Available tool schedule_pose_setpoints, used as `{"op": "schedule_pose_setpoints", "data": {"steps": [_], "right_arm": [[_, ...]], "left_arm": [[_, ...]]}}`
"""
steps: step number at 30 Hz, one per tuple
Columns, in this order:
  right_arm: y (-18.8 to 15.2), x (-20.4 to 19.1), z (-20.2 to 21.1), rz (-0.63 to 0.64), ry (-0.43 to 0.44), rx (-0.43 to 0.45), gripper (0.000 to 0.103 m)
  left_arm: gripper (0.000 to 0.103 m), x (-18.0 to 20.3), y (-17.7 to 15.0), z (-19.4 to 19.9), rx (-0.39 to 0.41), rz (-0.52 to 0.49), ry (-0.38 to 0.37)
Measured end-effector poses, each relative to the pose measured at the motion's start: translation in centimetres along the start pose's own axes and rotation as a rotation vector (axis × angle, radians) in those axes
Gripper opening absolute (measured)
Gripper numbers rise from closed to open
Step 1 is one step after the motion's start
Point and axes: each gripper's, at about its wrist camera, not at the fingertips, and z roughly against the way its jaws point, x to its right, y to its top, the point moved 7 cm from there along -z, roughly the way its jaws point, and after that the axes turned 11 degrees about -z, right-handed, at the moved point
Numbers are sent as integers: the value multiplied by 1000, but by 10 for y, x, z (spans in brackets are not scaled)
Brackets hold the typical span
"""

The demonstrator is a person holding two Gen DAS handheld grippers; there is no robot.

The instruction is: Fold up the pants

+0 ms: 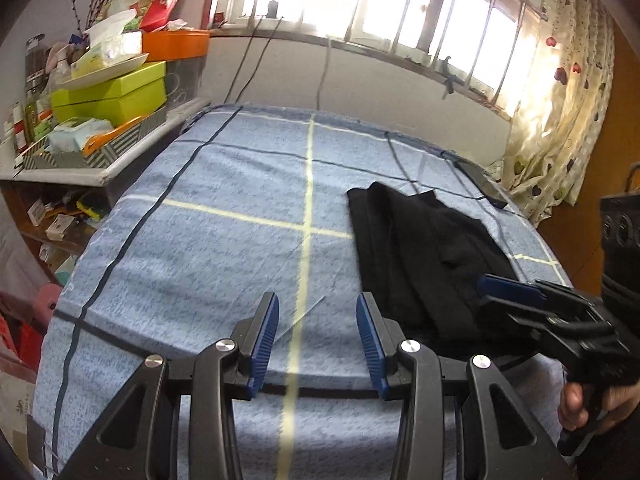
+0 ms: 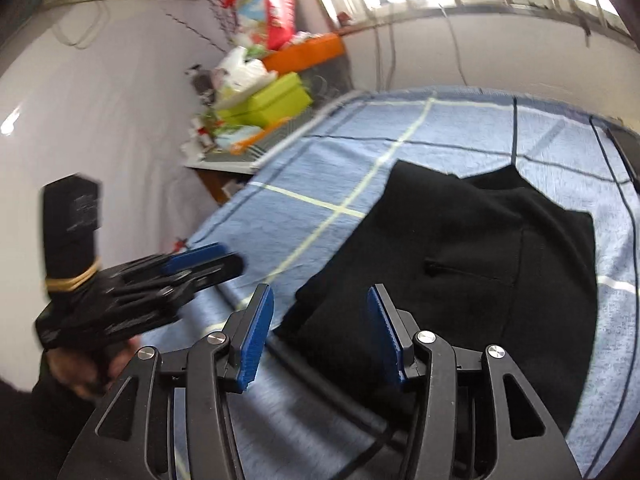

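Black pants (image 1: pixel 420 248) lie folded into a compact stack on the right part of a blue checked bedspread (image 1: pixel 224 248). My left gripper (image 1: pixel 318 340) is open over bare bedspread just left of the pants, with nothing between its blue pads. In the right wrist view the pants (image 2: pixel 460 260) fill the middle, a pocket slit showing on top. My right gripper (image 2: pixel 320 336) stands open over the pants' near left corner and grips nothing. Each gripper shows in the other's view: the right gripper (image 1: pixel 500 292) over the pants' near edge, the left gripper (image 2: pixel 224 266) off to the left.
A cluttered shelf (image 1: pixel 120 168) with green boxes (image 1: pixel 112 92) and an orange box borders the bed's left side. A barred window (image 1: pixel 400 8) and cables run along the far wall. A patterned curtain (image 1: pixel 560 120) hangs at the right. A hand (image 1: pixel 592 400) holds the right gripper's handle.
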Motion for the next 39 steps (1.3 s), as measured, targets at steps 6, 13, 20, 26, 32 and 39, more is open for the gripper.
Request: {"op": "schedule_pose_setpoints", "data": {"steps": [6, 13, 20, 26, 32, 39], "right_arm": [[-1, 43, 41, -96, -101, 98, 50], [-25, 96, 29, -186, -262, 54, 18], [-25, 95, 28, -164, -244, 44, 18], [-26, 93, 32, -133, -281, 44, 20], [-25, 88, 35, -119, -335, 41, 23], [-17, 89, 43, -100, -348, 51, 23]], "left_arm": [[43, 44, 12, -3, 19, -65, -103], [43, 98, 8, -28, -23, -167, -207], [43, 100, -5, -44, -42, -272, -91], [44, 95, -7, -47, -48, -232, -111], [44, 98, -4, -46, -52, -228, -102], [44, 96, 8, -34, -29, -230, -112]]}}
